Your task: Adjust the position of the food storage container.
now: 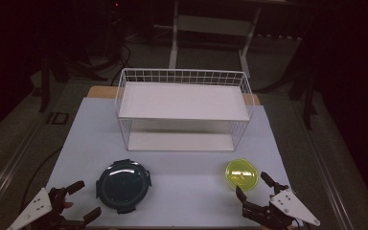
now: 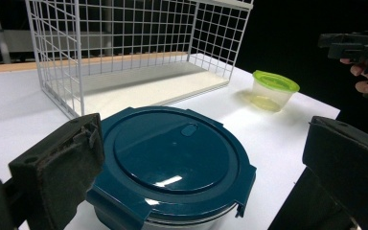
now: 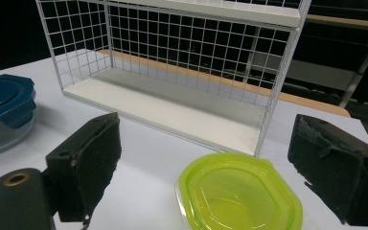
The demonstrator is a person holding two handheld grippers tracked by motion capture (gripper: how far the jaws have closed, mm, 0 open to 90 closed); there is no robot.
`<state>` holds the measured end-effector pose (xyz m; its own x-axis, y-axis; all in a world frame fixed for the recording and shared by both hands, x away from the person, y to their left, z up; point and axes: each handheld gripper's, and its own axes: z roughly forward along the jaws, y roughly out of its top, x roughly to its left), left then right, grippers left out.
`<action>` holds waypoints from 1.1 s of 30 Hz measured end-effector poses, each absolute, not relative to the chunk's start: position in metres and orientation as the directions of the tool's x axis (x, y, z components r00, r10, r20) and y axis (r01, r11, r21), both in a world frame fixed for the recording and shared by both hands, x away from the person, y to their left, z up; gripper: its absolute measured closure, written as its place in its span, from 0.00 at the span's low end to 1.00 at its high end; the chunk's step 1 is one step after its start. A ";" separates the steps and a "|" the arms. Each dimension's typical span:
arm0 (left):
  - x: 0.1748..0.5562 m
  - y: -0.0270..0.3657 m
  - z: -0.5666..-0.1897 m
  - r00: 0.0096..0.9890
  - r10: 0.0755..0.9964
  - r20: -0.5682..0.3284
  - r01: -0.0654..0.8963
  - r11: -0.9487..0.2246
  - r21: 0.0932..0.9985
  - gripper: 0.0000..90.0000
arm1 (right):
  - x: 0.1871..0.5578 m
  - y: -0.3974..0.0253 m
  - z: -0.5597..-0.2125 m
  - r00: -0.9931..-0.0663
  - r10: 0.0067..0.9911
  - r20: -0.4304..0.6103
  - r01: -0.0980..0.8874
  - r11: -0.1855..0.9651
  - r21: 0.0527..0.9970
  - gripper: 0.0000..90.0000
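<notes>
A: Is anything sitting in the wire rack (image 1: 184,98) already?

B: No. Both tools, left tool (image 1: 82,200) and right tool (image 1: 255,186), are waiting with jaws apart; blue container (image 1: 123,185) near-left, green container (image 1: 242,174) near-right on the tabletop (image 1: 182,191).

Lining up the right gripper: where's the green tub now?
High view: the green tub sits front-right on the table, just ahead of the open right gripper, right of the blue container.

Dim room, grey floor (image 1: 24,124), white table frame (image 1: 211,28)

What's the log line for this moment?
left tool: open, before blue container | right tool: open, before green container | rack: empty
</notes>
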<state>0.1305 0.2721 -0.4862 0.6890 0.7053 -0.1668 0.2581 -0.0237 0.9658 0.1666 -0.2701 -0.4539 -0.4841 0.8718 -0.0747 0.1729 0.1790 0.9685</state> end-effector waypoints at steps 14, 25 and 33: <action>0.129 0.272 -0.482 0.700 0.695 -0.161 0.251 -0.029 0.968 0.00 | 0.165 -0.270 -0.452 -0.489 0.869 -0.078 0.162 0.178 0.971 0.12; 0.136 0.290 -0.446 0.708 0.698 -0.106 0.192 -0.047 0.980 0.06 | 0.164 -0.269 -0.451 -0.492 0.868 -0.069 0.164 0.171 0.972 0.12; 0.149 0.306 -0.444 0.718 0.692 -0.079 0.189 -0.084 0.978 0.37 | 0.163 -0.270 -0.450 -0.491 0.869 -0.063 0.168 0.165 0.972 0.12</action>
